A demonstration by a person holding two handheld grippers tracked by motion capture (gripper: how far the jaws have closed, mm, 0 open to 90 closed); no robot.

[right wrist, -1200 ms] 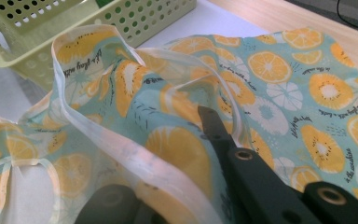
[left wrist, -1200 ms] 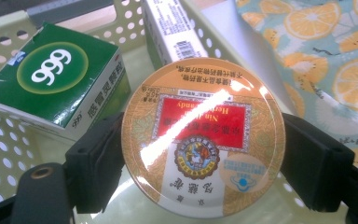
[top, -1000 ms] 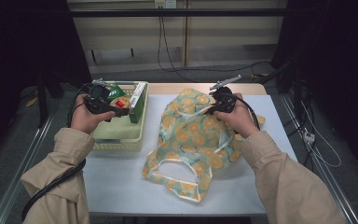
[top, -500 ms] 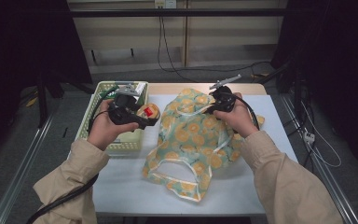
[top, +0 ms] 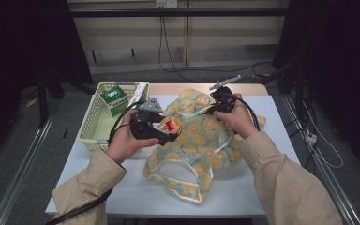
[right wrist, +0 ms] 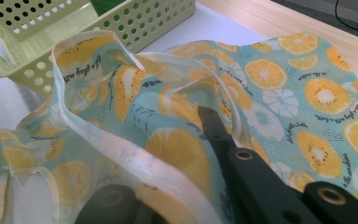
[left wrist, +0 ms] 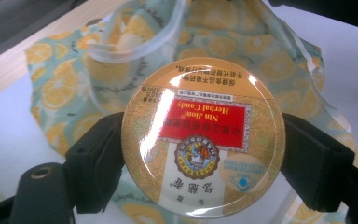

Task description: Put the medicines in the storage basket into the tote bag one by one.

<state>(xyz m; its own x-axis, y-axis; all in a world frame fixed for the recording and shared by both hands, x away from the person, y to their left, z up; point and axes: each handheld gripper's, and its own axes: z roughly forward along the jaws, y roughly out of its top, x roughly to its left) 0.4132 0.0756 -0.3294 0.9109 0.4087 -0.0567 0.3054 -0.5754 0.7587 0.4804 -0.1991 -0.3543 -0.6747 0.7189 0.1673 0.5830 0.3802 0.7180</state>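
My left gripper [top: 168, 127] is shut on a round gold tin [top: 172, 125] with a red label. It holds the tin at the left edge of a teal bag [top: 201, 140] printed with orange slices. In the left gripper view the tin [left wrist: 203, 137] sits face-on between both black jaws of the left gripper [left wrist: 203, 158], with the bag [left wrist: 121, 60] behind it. My right gripper [top: 219, 102] rests at the bag's far side, shut on the bag's fabric. In the right gripper view the right gripper [right wrist: 200, 140] pinches a white-edged fold of the bag [right wrist: 279, 93], and the lower jaw is hidden under the cloth.
A pale green perforated basket [top: 90, 129] stands at the table's left, holding a green box [top: 114, 99] and a white flat pack [top: 138, 93]. The basket [right wrist: 135, 23] lies just beyond the bag. Cables trail on the floor behind the table.
My left gripper has carried the tin rightward, from over the basket to the bag's left edge. The right gripper and the bag have stayed put.
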